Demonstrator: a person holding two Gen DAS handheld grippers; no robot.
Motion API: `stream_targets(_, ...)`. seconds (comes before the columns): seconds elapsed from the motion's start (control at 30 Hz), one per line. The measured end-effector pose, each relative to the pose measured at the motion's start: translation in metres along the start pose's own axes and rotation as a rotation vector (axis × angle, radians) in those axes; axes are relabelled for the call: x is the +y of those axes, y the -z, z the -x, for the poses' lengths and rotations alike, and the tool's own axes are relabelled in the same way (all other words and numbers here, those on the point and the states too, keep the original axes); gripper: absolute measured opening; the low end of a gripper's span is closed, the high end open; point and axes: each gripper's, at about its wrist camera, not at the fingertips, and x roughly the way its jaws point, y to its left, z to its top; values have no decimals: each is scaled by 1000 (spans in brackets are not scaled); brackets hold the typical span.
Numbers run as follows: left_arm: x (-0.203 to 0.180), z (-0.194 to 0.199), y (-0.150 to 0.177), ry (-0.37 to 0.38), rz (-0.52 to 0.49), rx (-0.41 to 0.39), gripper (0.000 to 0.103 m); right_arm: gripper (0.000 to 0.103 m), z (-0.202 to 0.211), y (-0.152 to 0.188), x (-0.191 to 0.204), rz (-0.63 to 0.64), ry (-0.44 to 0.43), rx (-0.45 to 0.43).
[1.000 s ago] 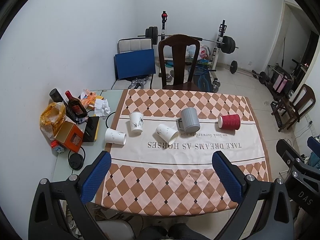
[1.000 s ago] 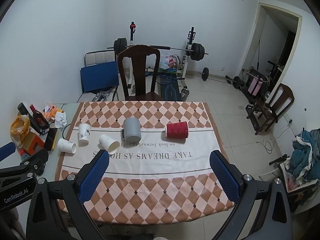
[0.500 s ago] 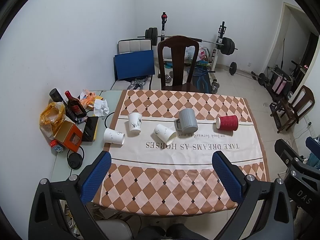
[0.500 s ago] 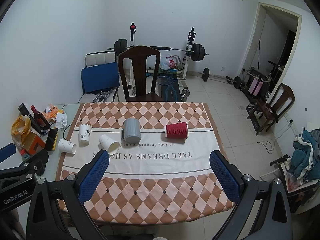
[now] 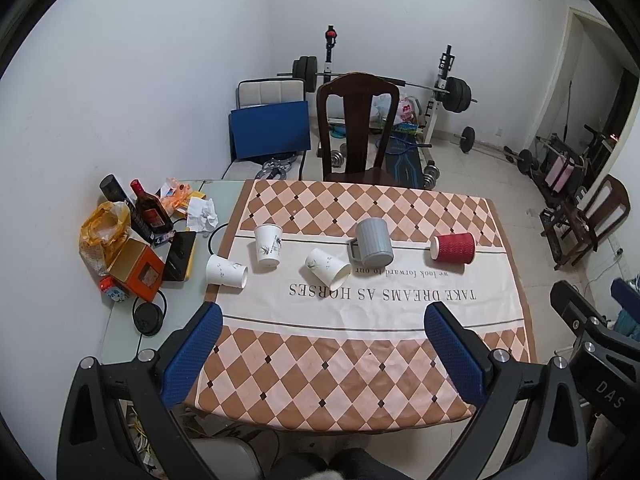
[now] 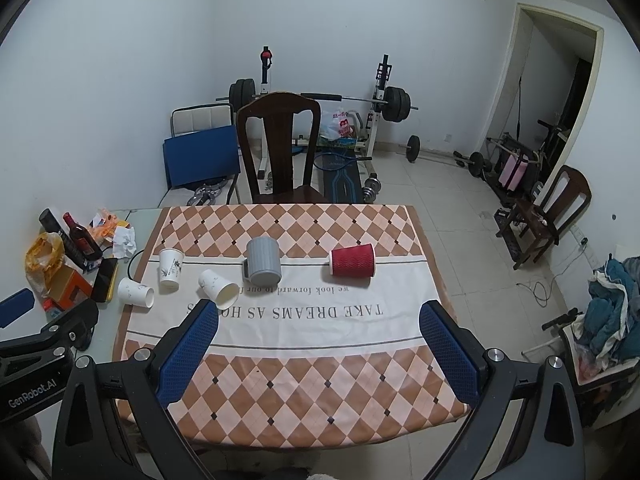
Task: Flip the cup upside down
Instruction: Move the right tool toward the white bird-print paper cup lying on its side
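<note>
1. Red cup (image 5: 453, 248) (image 6: 352, 261): ribbed/corrugated paper, tapered, lying on its side on the white band of the tablecloth (image 5: 360, 344) (image 6: 304, 332), right of the other cups, wide end toward the table's right edge.
2. Grey mug (image 5: 374, 241) (image 6: 263, 261): vertical ribbing w/ a squared handle on its left; matte, plastic or ceramic, can't tell. Looks to stand mouth-down, just left of the red cup, apart from it.
3. Three white paper cups w/ a dark sprig print: one (image 5: 328, 267) (image 6: 218, 288) tipped over, mouth toward the cameras, near the mug; one (image 5: 268, 245) (image 6: 170, 268) standing; one (image 5: 226, 272) (image 6: 136, 291) on its side at the cloth's left edge.
4. Cloth: brown/peach diamond check w/ small black diamonds, smooth, white centre band. Print reads upside down: "TAKE DREAMS AS HORSES"; smaller line "we look forward to our...", partly hidden by the mug.
5. Left gripper (image 5: 322, 320): blue textured pads on black arms, spread wide apart, holding nothing, above the near half of the table, well short of the cups. Body reads "GenRobot.AI" in the right wrist view.
6. Right gripper (image 6: 318, 316): same build, fingers wide apart, nothing between them. "DAS" legible on its body in the left wrist view.
7. Left of the cloth, on bare glass: dark bottle w/ red cap (image 5: 149, 212), orange box (image 5: 137, 270), crumpled tissue (image 5: 202, 216).
8. Behind: dark wooden chair (image 5: 358, 128), barbell rack.
</note>
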Motion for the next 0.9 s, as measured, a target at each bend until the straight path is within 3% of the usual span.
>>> stream_targets(0.13,-11,-13,-10,-53,19,24,103,103,-21,-20,21,3,11,32)
stream_targets(0.27,-6,-60,-9,-149,88,106,103,103,-66,-26,30,62,-4,159)
stream_targets(0.4,15,-104,13,-253,153,199,103,103,-134,-13,66,124,-44,289)
stream_targets(0.57,53,-162,45,-320,218,334,103,103,-205,2,117,173,-86,407)
stream_targets(0.73,95,-207,57,-339,256,400,103,103,-267,8,181,230,-88,476)
stream_targets(0.9,135,-261,51,-249,342,486,102,100,-306,15,218,212,-73,553)
